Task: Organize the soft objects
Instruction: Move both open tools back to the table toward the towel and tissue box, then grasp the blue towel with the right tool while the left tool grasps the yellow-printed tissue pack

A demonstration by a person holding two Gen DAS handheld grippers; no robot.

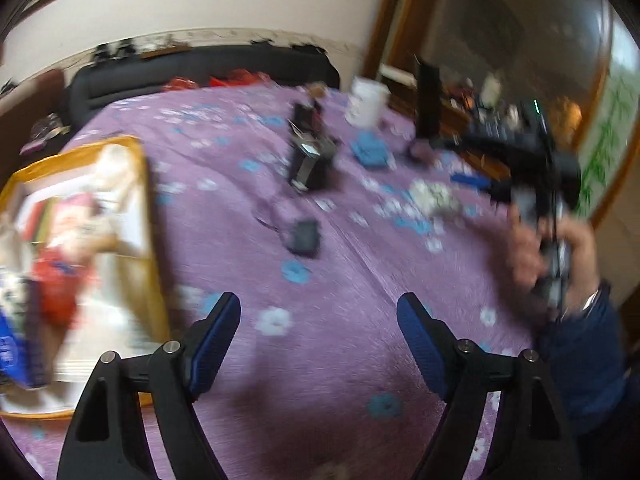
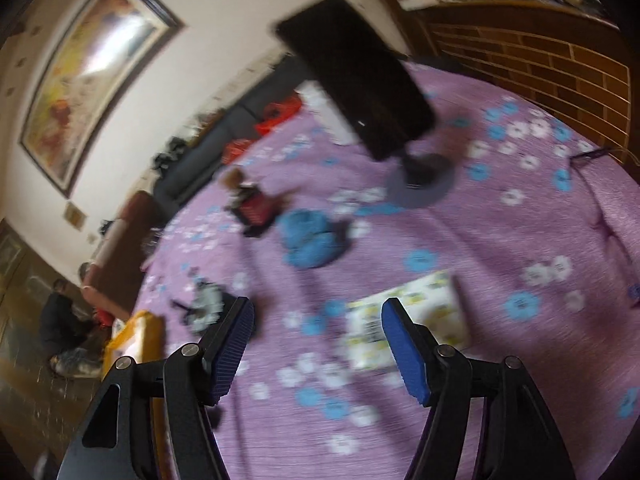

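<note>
With both the left gripper point(image 1: 319, 316) and right gripper point(image 2: 318, 322) open and empty, lower the right squarely over the pack point(image 2: 408, 316) — close gently, then carry it to the bin point(image 1: 154, 264).

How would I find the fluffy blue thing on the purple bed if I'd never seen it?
Start at the big purple flowered bedspread and find the tall black stand on its round base. Just in front of that base, beside a small doll in red, lies the blue soft lump. It is the only plain blue, bunched-up thing; the nearby yellow-and-white packet is flat.
</note>
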